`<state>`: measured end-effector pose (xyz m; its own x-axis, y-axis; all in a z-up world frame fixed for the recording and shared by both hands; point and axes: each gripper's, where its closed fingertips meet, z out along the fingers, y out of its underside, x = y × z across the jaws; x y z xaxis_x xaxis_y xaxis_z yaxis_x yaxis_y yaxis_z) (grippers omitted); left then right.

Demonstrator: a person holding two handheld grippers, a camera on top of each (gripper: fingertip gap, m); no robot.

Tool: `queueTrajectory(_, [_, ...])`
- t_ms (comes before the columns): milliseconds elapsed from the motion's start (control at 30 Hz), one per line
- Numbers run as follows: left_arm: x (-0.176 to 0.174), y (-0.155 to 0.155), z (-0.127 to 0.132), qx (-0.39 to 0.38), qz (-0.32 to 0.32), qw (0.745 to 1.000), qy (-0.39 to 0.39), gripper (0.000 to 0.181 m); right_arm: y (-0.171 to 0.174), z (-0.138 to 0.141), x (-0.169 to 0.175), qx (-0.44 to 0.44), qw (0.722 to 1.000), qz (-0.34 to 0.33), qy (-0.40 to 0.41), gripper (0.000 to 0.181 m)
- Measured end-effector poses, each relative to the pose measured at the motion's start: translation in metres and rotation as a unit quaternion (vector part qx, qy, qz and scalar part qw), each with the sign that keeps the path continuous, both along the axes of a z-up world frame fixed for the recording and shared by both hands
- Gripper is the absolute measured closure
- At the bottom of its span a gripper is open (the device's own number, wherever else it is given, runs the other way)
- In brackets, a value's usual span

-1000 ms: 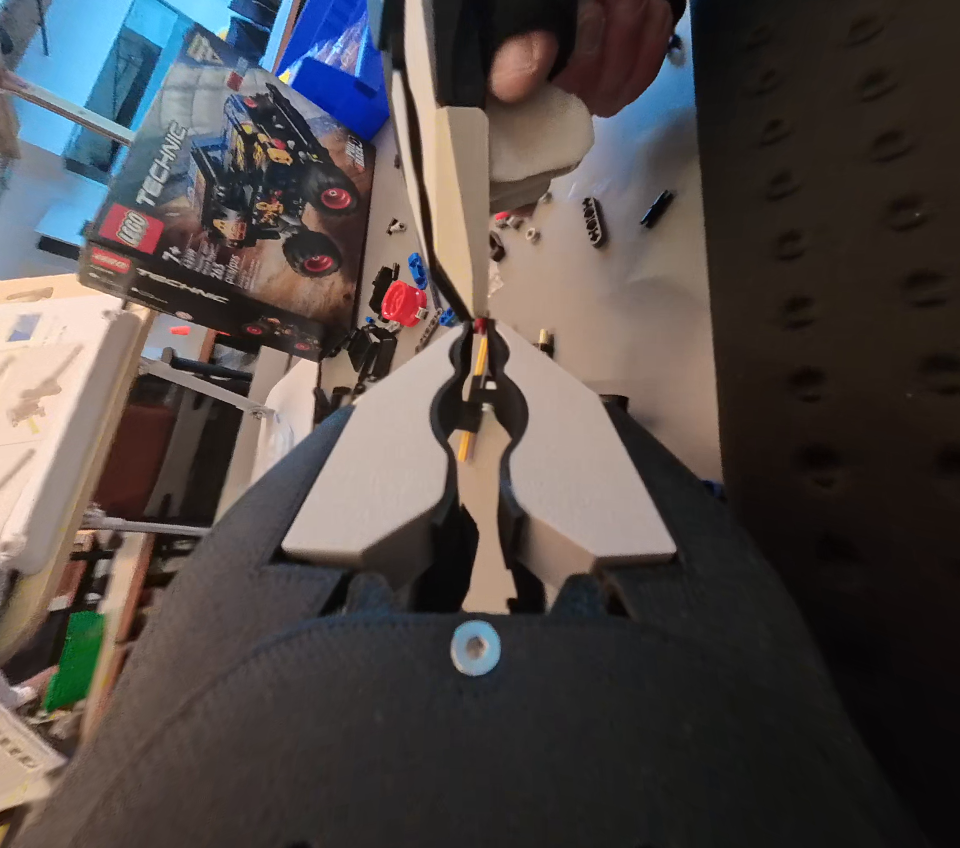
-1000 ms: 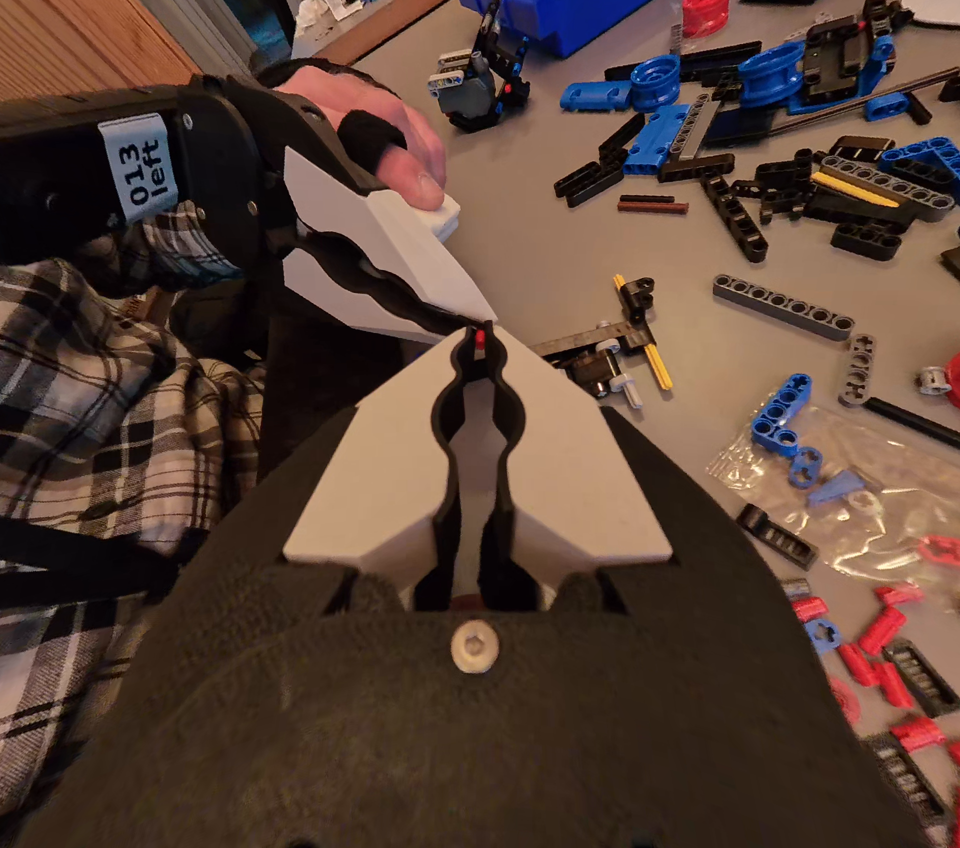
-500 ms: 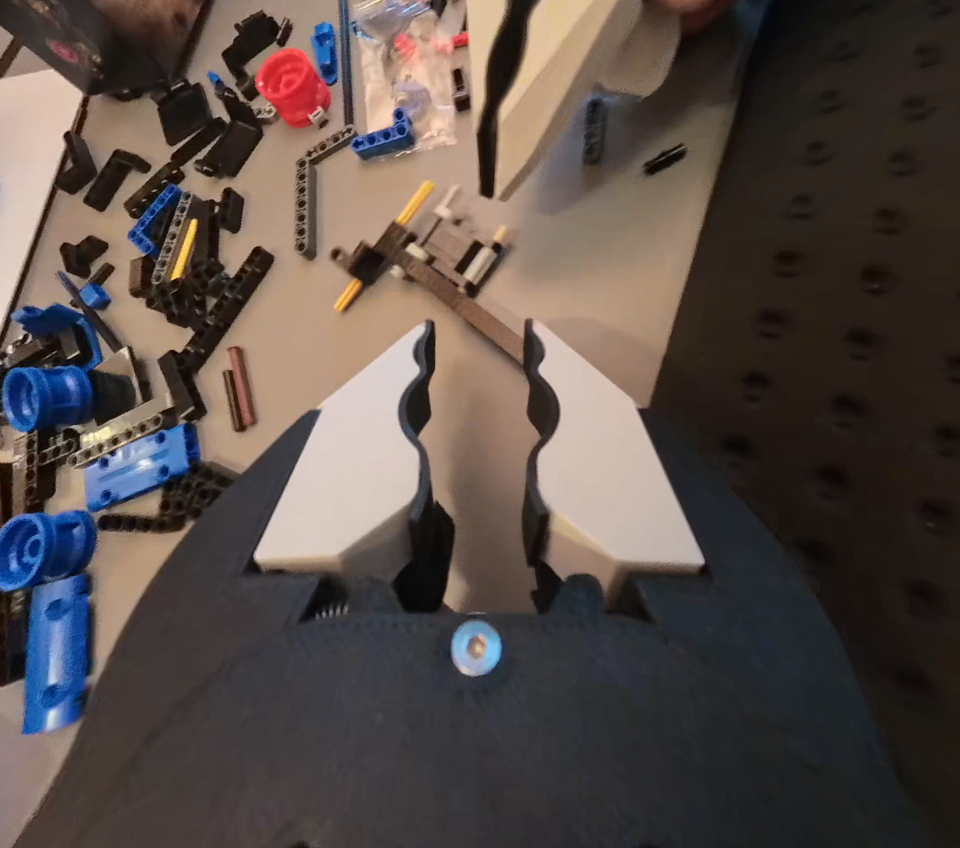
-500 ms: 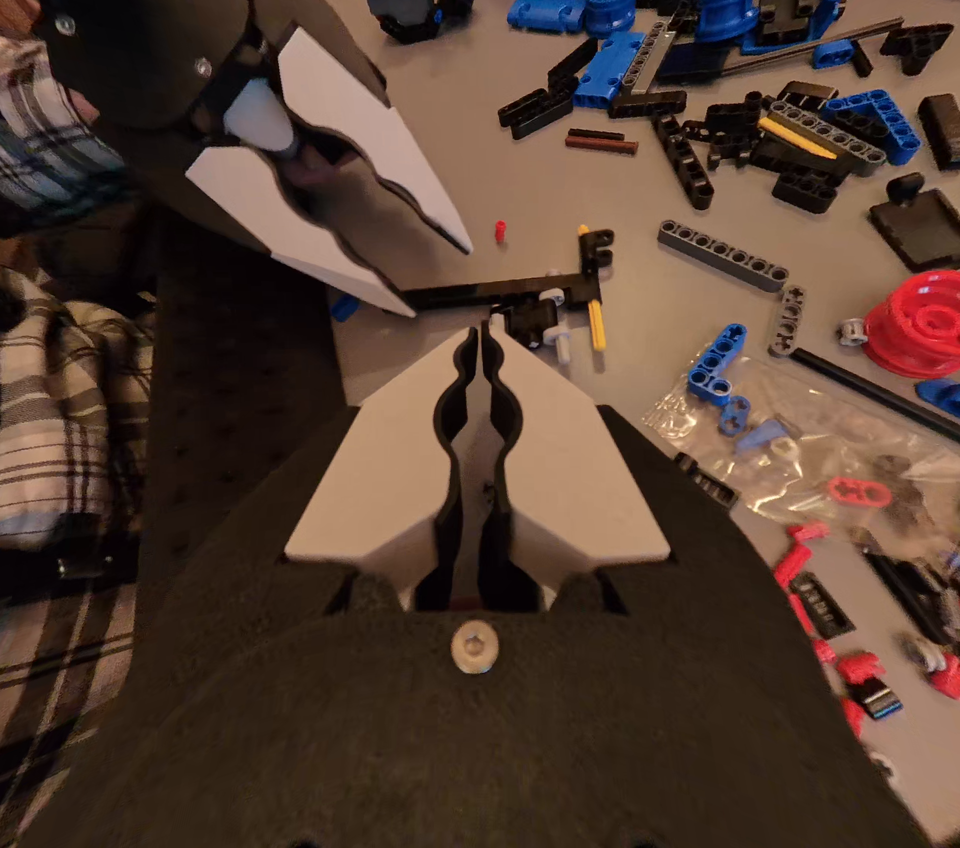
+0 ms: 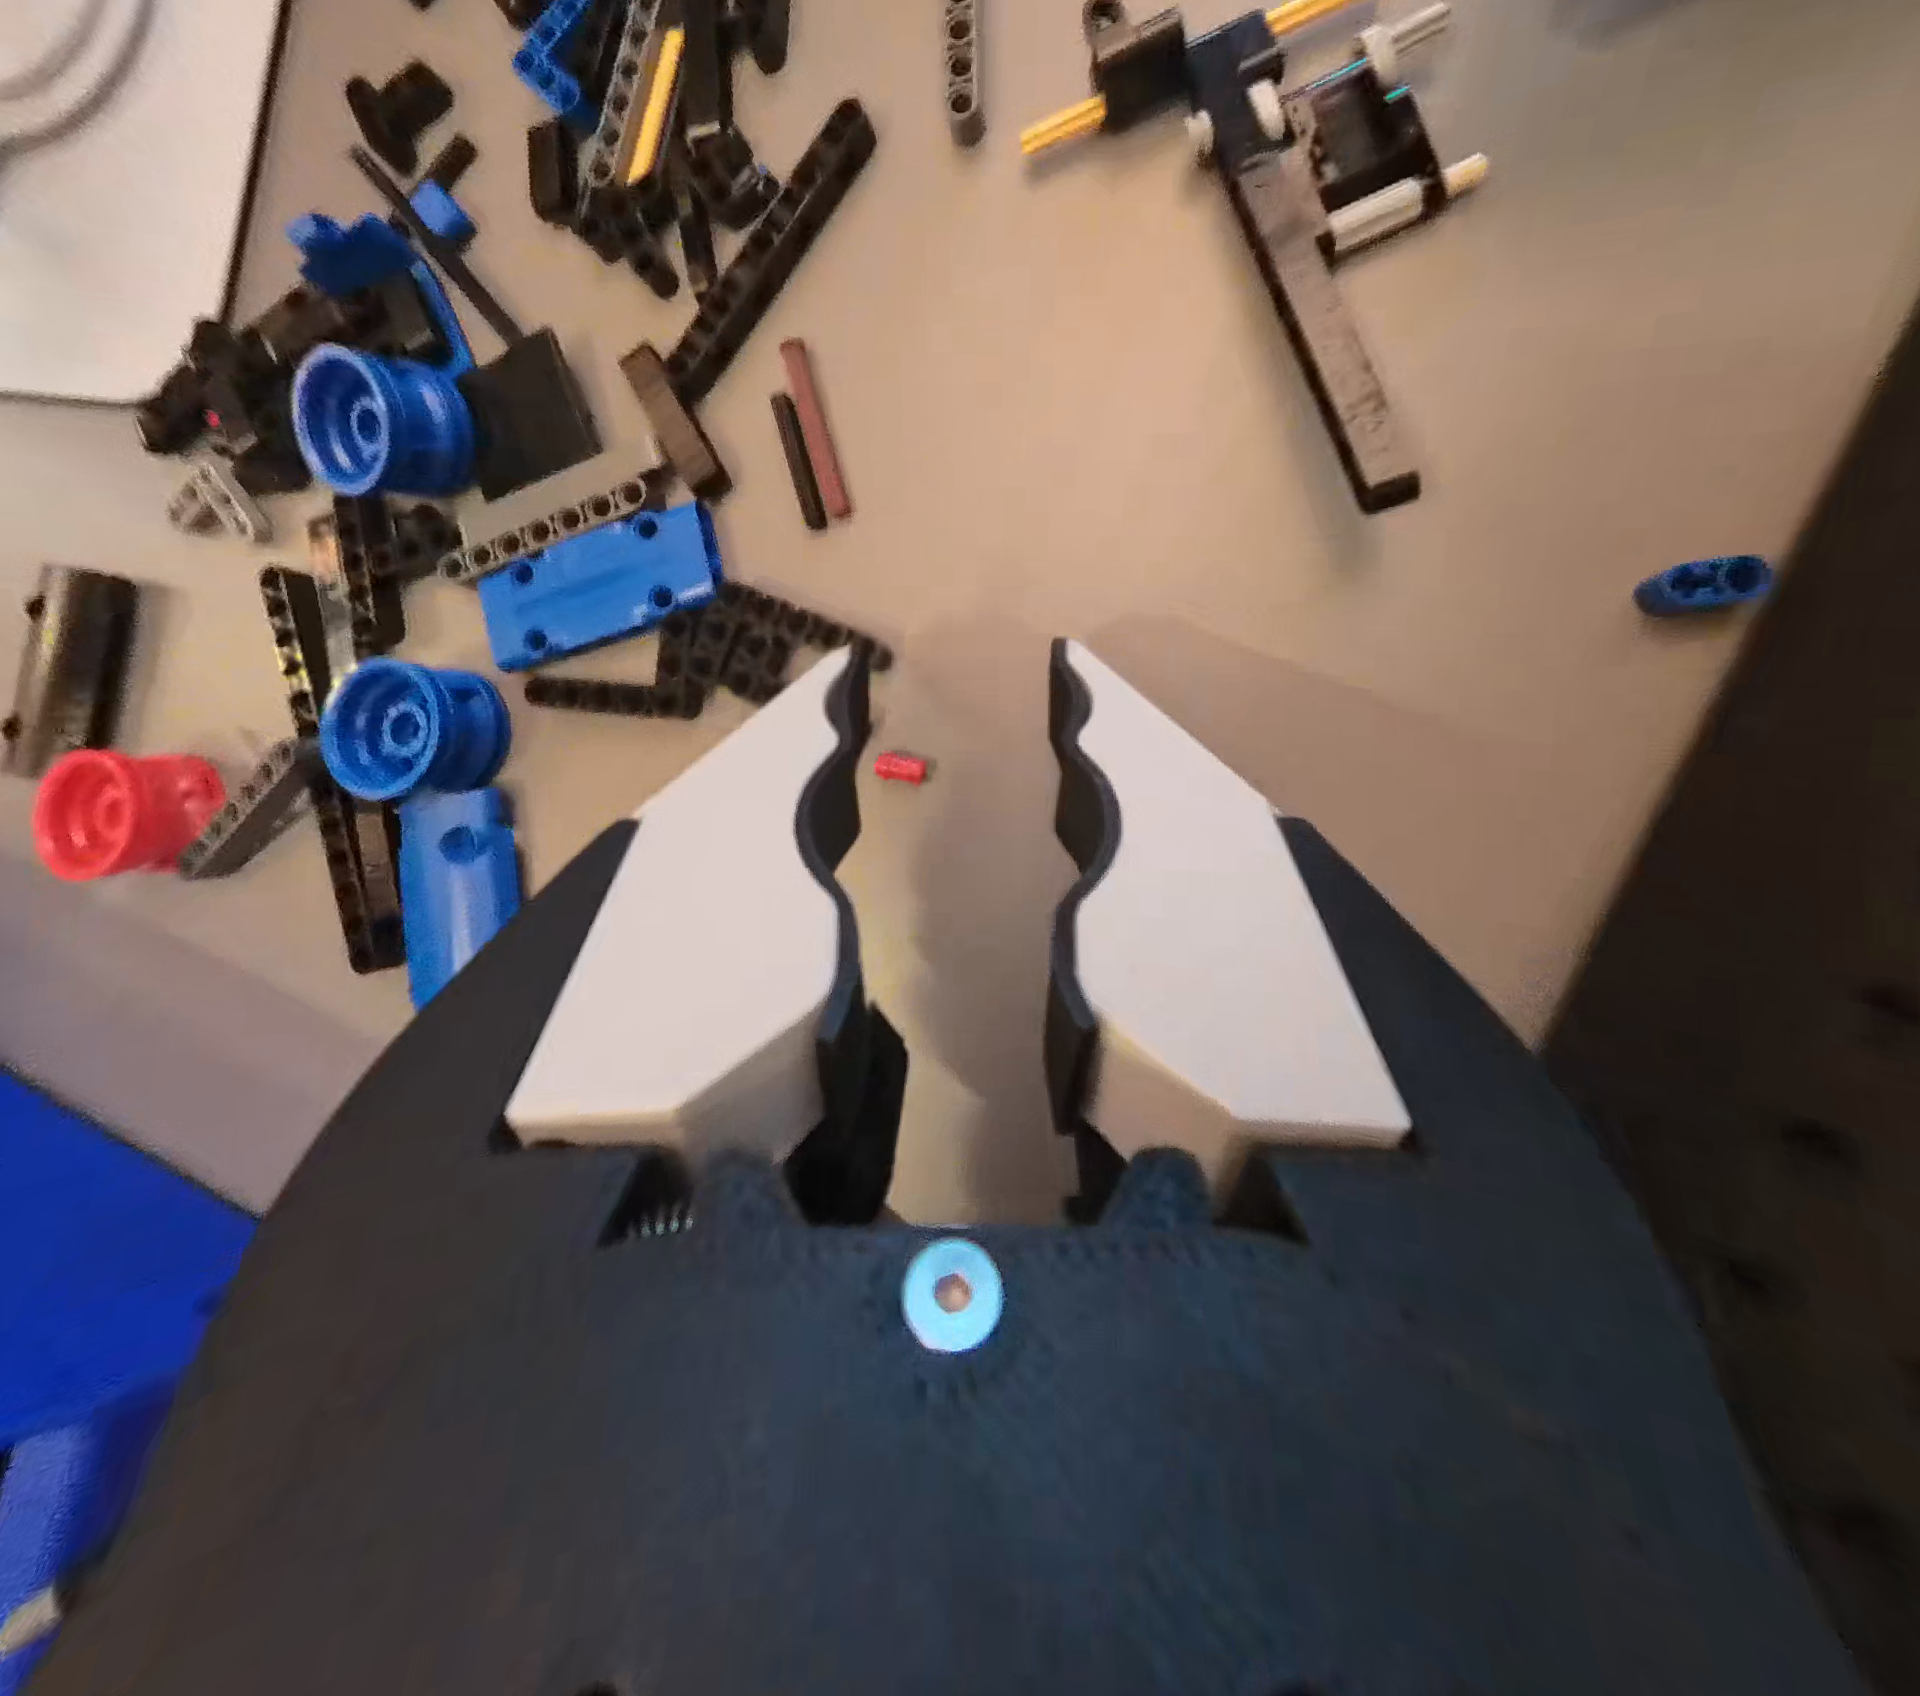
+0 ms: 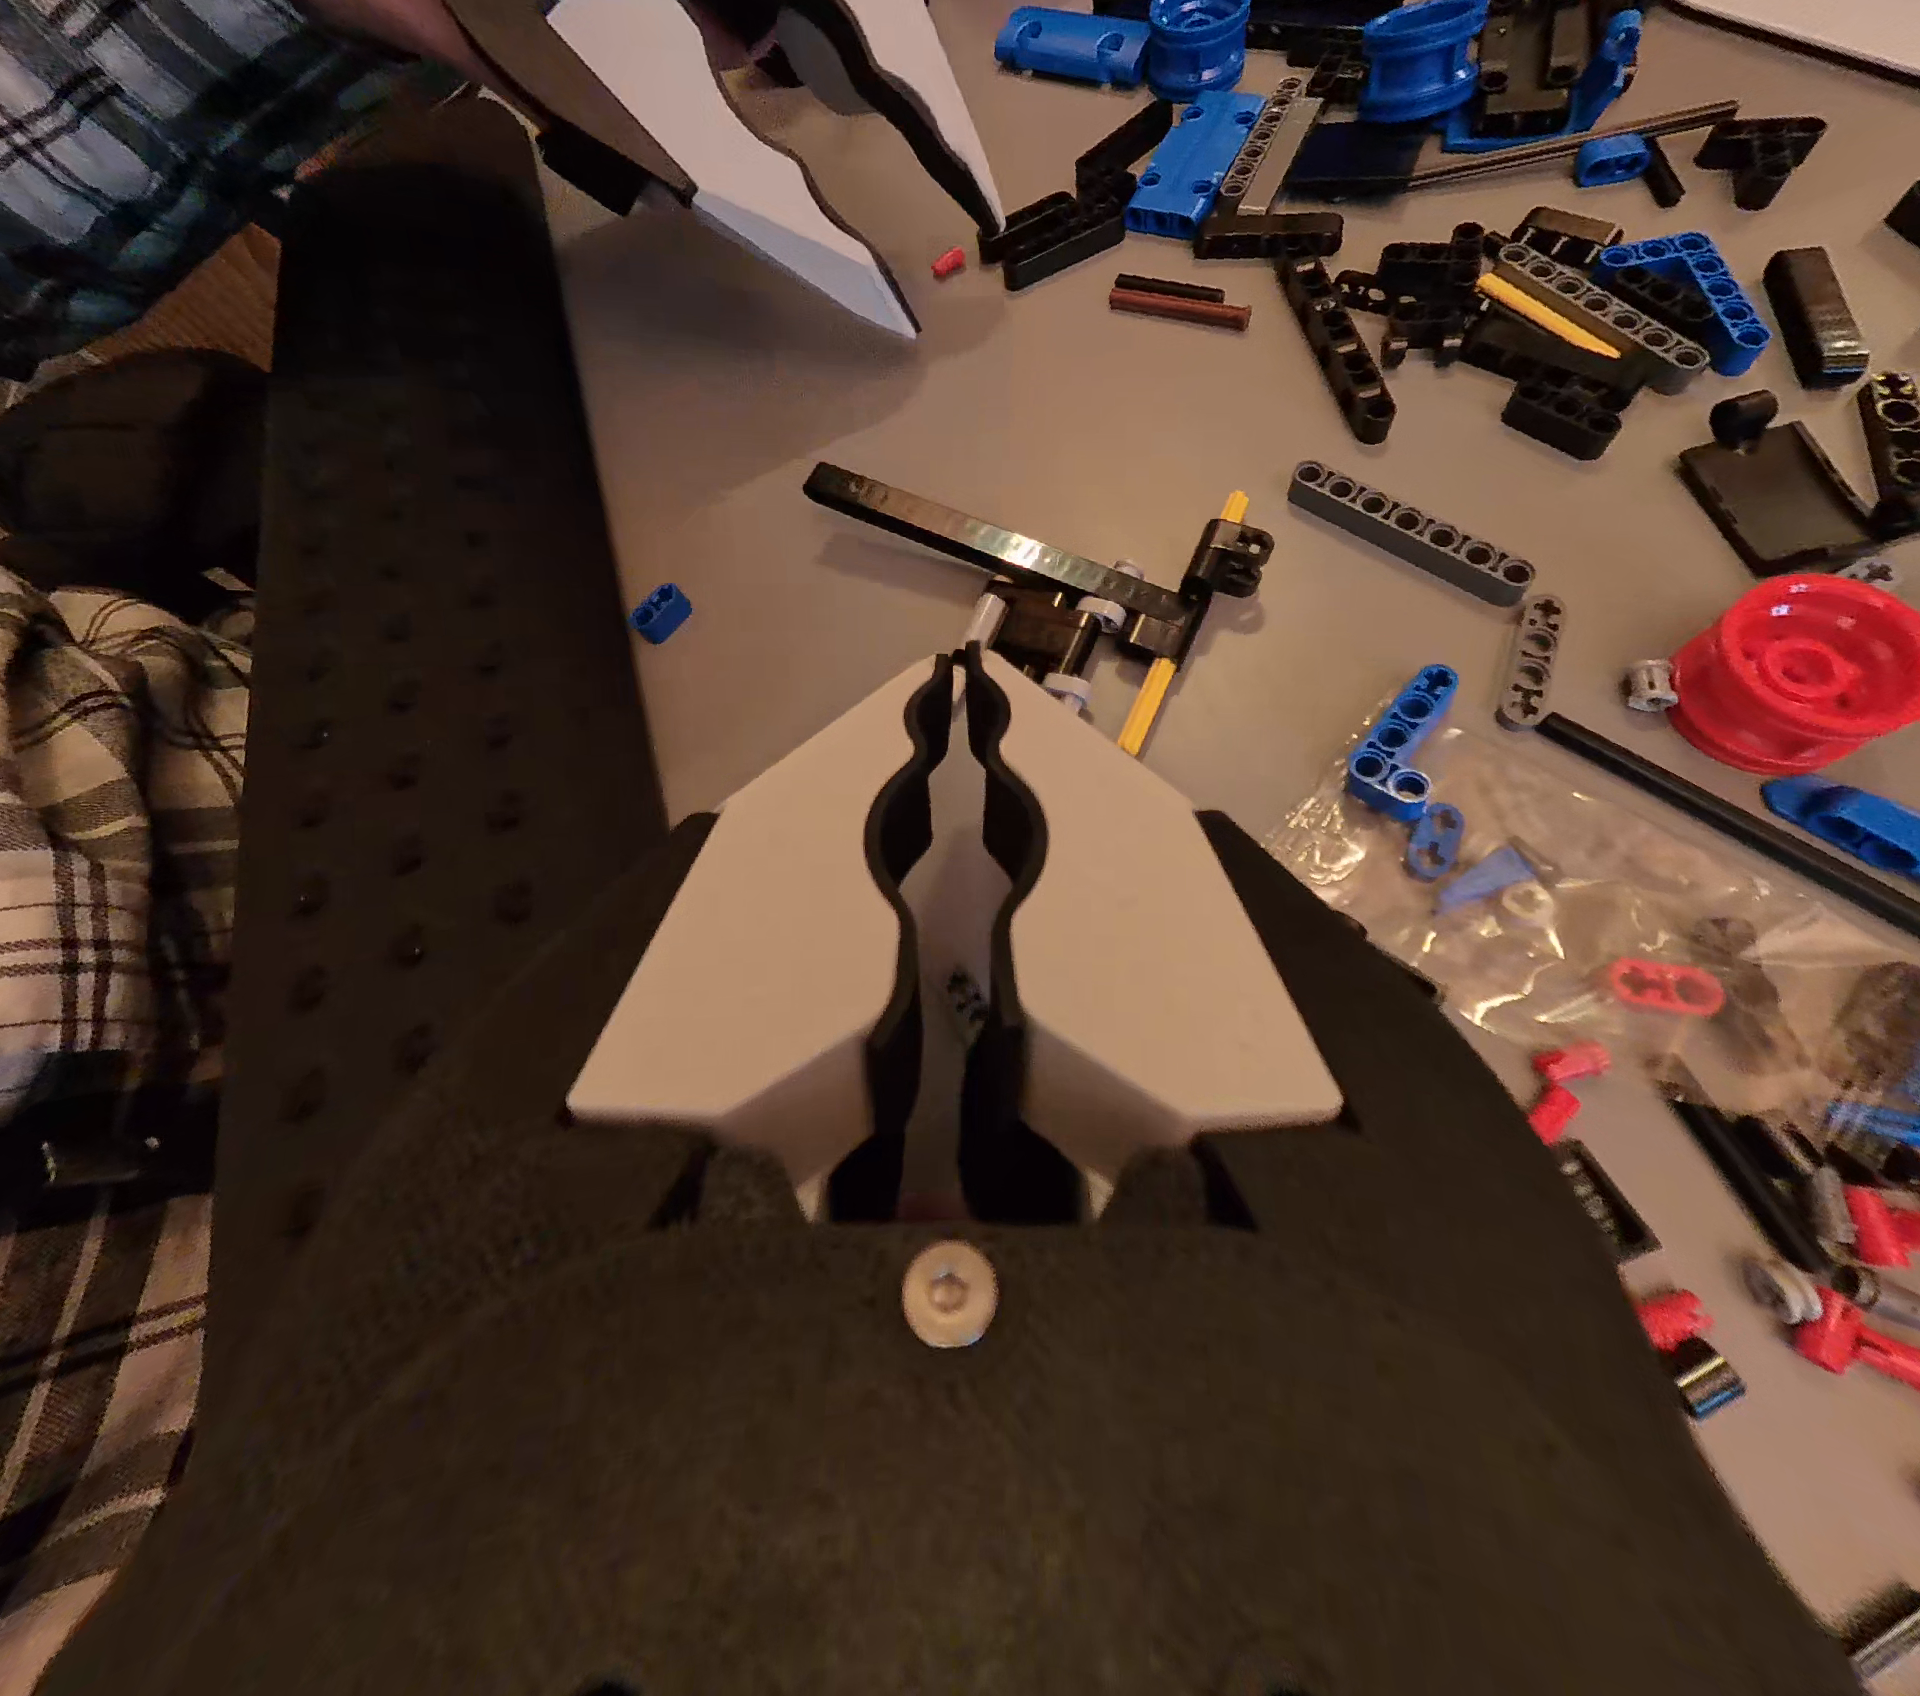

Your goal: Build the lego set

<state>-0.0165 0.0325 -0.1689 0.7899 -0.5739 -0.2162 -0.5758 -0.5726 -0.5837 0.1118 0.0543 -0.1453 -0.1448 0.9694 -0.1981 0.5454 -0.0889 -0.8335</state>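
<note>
Swung down and away from the right claw vs 1 s ago, left gripper (image 5: 954, 649) now over the grey table (image 5: 1039, 420) w/ jaws spread wide and nothing in them. Tiny red pin (image 5: 902, 768), pinched between both claws back then, now lying loose on the tabletop.

Biggest to smallest: black beam sub-assy w/ yellow axle (image 5: 1299, 192) flat on the table, well ahead of the left claw and off to its right. Sits right at the nose of the right gripper (image 6: 961, 659) in that cam. Right jaws squeezed to a thin slit, nothing visible at the tips.

Key bit: pin already inside the left claw's gap, hugging the left finger, not centred. Long axis roughly crosswise, i.e. along the closing direction, so prob an end-to-end pinch unless the wrist turns. Clearly the left claw's grab, right one well apart from it. Black beam pile just beside the pin in right cam (image 6: 948, 260), so easy to snag imo.
</note>
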Motion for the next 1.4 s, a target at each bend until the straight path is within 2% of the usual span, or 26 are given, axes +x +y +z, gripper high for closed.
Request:
queueTrajectory(133, [-0.029,-0.007,-0.006,-0.006,0.06,0.997,0.037,0.149,-0.002,-0.002,-0.001,0.003,1.0,0.001,-0.002,0.18])
queueTrajectory(233, [-0.038,-0.021,-0.007,-0.022,0.096,0.995,0.011,0.15,-0.002,-0.003,-0.001,0.004,1.0,0.001,-0.004,0.181])
queueTrajectory(333, [-0.038,-0.029,-0.009,-0.027,0.115,0.993,-0.016,0.163,-0.004,-0.003,-0.003,0.003,1.0,0.005,-0.004,0.181])
queueTrajectory(433, [-0.033,-0.029,-0.01,-0.023,0.115,0.993,-0.03,0.175,-0.006,-0.002,-0.004,0.004,1.0,0.007,-0.003,0.181])
queueTrajectory(667, [-0.025,-0.015,-0.01,-0.017,0.099,0.994,-0.045,0.167,-0.006,-0.001,-0.004,0.001,1.0,0.006,0.0,0.181])
queueTrajectory(800, [-0.019,-0.012,-0.011,-0.017,0.091,0.995,-0.043,0.177,-0.005,0.0,-0.004,0.0,1.0,0.005,0.004,0.181])
queueTrajectory(900, [-0.019,-0.012,-0.01,-0.014,0.089,0.995,-0.039,0.178,-0.006,0.002,-0.004,0.001,1.0,0.005,0.007,0.181])
queueTrajectory(967, [-0.019,-0.012,-0.01,0.0,0.074,0.997,-0.022,0.178,-0.006,0.006,-0.006,0.002,1.0,0.005,0.016,0.181])
queueTrajectory(1067, [-0.003,-0.007,0.009,0.082,0.014,0.996,0.029,0.178,-0.008,0.021,-0.015,-0.015,0.999,-0.004,0.048,0.181])
queueTrajectory(1133, [0.016,0.0,0.033,0.164,-0.026,0.984,0.058,0.178,-0.008,0.037,-0.025,-0.052,0.995,-0.016,0.082,0.178])
queueTrajectory(1233, [0.042,0.004,0.057,0.245,-0.079,0.961,0.102,0.178,-0.012,0.05,-0.038,-0.124,0.986,-0.019,0.107,0.174])
queueTrajectory(1400, [0.074,0.004,0.077,0.311,-0.144,0.929,0.141,0.179,-0.018,0.057,-0.051,-0.181,0.976,-0.019,0.123,0.168])
